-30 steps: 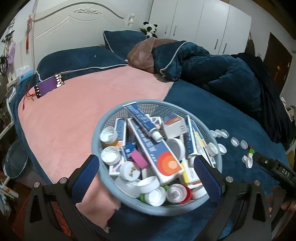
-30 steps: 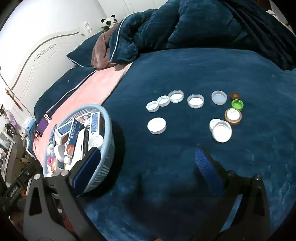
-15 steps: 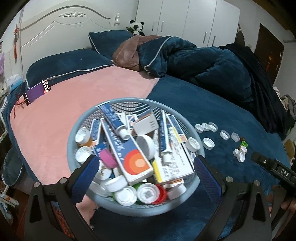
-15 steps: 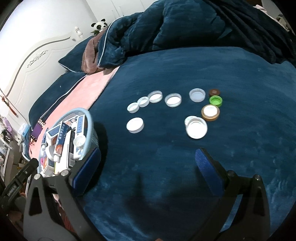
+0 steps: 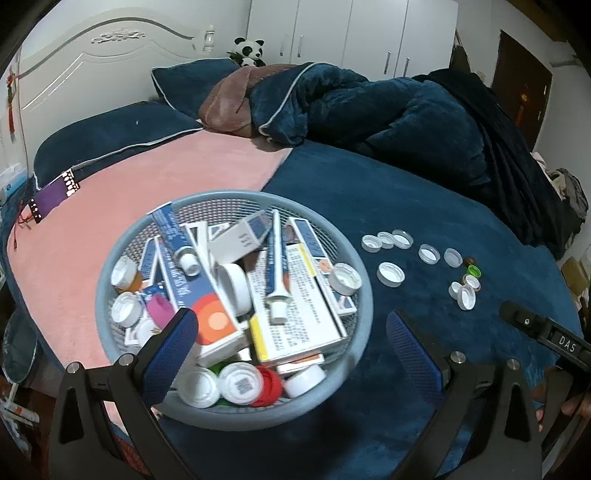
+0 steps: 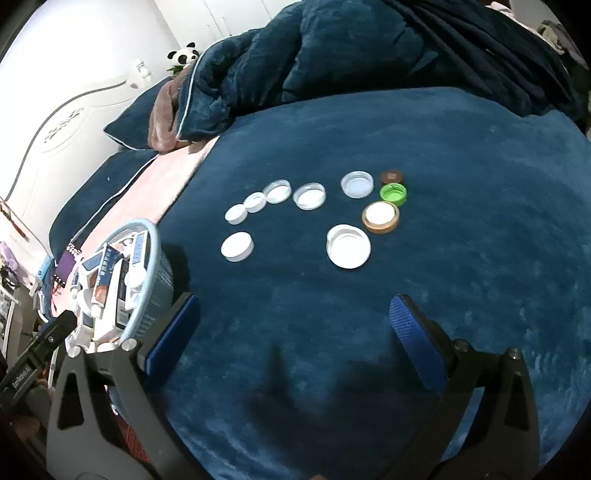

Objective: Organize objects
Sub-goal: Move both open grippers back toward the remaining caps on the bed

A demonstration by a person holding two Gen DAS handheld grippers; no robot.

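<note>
A round pale-blue mesh basket [image 5: 364, 291] sits on the bed, heaped with medicine boxes, ointment tubes and bottle caps. My left gripper [image 5: 291, 343] hovers open over its near rim, nothing between the blue pads. To the basket's right, several loose caps [image 5: 390, 274] lie on the dark blue blanket. In the right wrist view the same caps form a cluster: white caps [image 6: 348, 246], a green cap [image 6: 393, 193], and brown-rimmed caps [image 6: 381, 216]. My right gripper [image 6: 293, 325] is open and empty, short of the caps. The basket [image 6: 157, 258] shows at its left.
A rumpled dark blue duvet [image 5: 388, 110] and pillows [image 5: 192, 79] fill the far side of the bed. A pink blanket [image 5: 140, 192] covers the left part, with a purple strip [image 5: 53, 194] on it. White wardrobes [image 5: 351, 33] stand behind.
The left view has swung right, so the basket now sits further left and the caps show more fully. The right gripper has moved closer to the caps. Both stay open.
</note>
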